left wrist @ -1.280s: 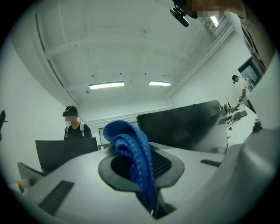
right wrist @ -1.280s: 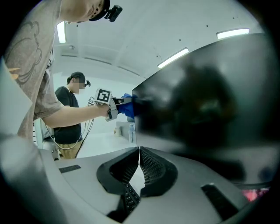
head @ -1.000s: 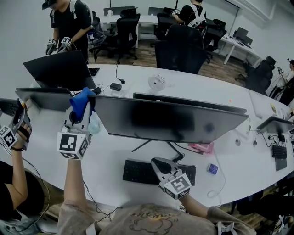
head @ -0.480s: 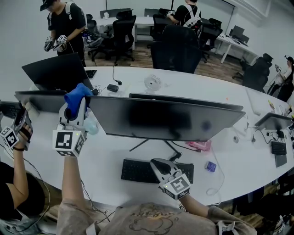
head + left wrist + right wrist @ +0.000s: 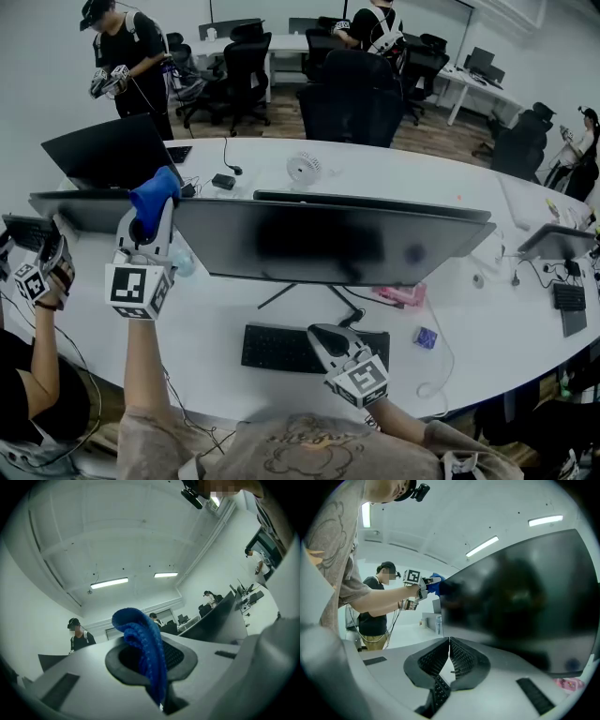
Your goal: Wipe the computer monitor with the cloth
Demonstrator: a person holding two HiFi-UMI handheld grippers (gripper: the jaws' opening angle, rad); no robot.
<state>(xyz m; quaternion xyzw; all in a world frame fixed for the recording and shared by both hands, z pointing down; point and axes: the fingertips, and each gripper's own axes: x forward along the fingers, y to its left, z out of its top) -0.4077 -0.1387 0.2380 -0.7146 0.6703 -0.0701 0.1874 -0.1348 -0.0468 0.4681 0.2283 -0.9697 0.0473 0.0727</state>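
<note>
We see a long white curved table (image 5: 525, 319) running across the office. On it stands the wide computer monitor (image 5: 328, 242), its dark screen turned toward us. In front of its stand lies a black keyboard (image 5: 281, 349).

Our left gripper (image 5: 150, 225) is raised at the monitor's upper left corner, jaws pointing up and away from us. In the left gripper view, the left gripper (image 5: 150, 656) is clamped on the blue cloth (image 5: 140, 639), which bulges out above the jaw pads in a thick fold. From the head view the cloth (image 5: 155, 194) sits just beside the top left corner of the screen; we cannot tell whether it touches the glass.

Our right gripper (image 5: 323, 335) is low over the near edge of the keyboard. In its own view the right gripper (image 5: 449, 656) has its ribbed pads pressed together with nothing between them, and the monitor (image 5: 525, 597) fills the space ahead.

Behind the monitor stands a small white fan (image 5: 302, 169). Under the screen's right side lies a pink packet (image 5: 398, 295), and nearer us a small blue-purple item (image 5: 424, 337).
</note>
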